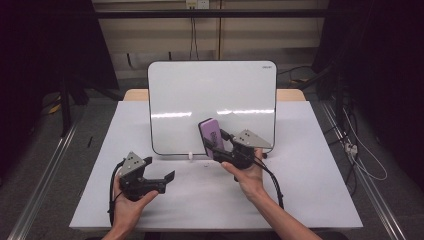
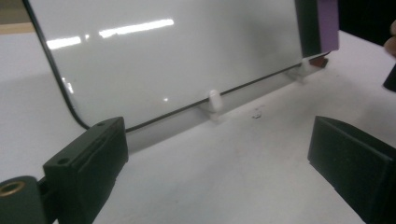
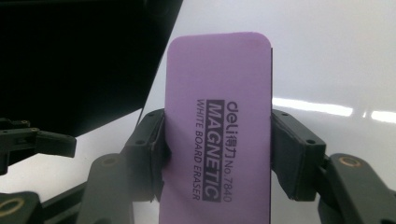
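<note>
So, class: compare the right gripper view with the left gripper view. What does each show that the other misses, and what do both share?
Right gripper view alone: the printed label on the purple eraser, reading MAGNETIC WHITE BOARD ERASER, with the right tongs clamped on its sides.

Left gripper view alone: the whiteboard's white support feet on the table, and the left tongs open with nothing between them.

Both: the whiteboard and the purple eraser.

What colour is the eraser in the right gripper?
Purple, with black lettering; the eraser shows best in the right gripper view.
</note>
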Demonstrator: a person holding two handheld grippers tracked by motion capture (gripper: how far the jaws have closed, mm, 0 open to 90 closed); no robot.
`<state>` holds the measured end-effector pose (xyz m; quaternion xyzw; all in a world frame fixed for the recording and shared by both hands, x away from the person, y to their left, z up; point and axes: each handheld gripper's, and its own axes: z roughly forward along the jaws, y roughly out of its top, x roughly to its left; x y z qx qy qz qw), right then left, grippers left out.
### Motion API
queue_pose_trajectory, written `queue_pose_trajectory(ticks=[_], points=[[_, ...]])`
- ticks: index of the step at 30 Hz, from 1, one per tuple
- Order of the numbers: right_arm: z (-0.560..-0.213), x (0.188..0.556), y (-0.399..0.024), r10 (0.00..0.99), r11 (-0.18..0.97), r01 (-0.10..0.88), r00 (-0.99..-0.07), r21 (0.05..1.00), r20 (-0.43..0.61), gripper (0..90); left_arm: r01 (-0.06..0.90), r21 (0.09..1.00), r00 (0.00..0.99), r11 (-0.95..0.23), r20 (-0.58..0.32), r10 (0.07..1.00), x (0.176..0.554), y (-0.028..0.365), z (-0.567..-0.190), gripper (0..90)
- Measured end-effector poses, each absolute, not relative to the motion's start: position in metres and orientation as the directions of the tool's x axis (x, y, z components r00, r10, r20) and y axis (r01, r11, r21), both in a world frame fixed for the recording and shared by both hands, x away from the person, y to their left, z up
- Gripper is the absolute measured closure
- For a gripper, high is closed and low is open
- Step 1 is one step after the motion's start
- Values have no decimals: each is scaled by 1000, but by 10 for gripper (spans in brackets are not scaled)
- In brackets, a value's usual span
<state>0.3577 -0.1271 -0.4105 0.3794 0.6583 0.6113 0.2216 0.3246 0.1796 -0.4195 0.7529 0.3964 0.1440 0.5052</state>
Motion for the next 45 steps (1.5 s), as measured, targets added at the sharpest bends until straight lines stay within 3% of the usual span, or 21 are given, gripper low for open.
queue_pose_trajectory(ticks=[4,14,24,29,37,45], points=[[-413,354,-125,760,-65,203,-624,977,180,417,480,876,618,-53,-295,729,328,175,-413,85],[-417,343,-117,743,-48,188,-650,981,161,417,470,883,630,6,-340,699,340,153,-384,175],[-420,342,-111,728,-57,195,-663,979,174,417,475,875,644,89,-415,643,352,132,-377,338],[-420,340,-108,723,-53,196,-669,979,173,416,464,881,653,93,-410,637,355,126,-373,397],[-421,340,-106,714,-73,209,-672,975,198,416,437,887,636,149,-422,646,356,121,-374,571],[-421,340,-104,709,-97,233,-666,968,231,416,399,900,632,173,-407,660,355,114,-377,614]])
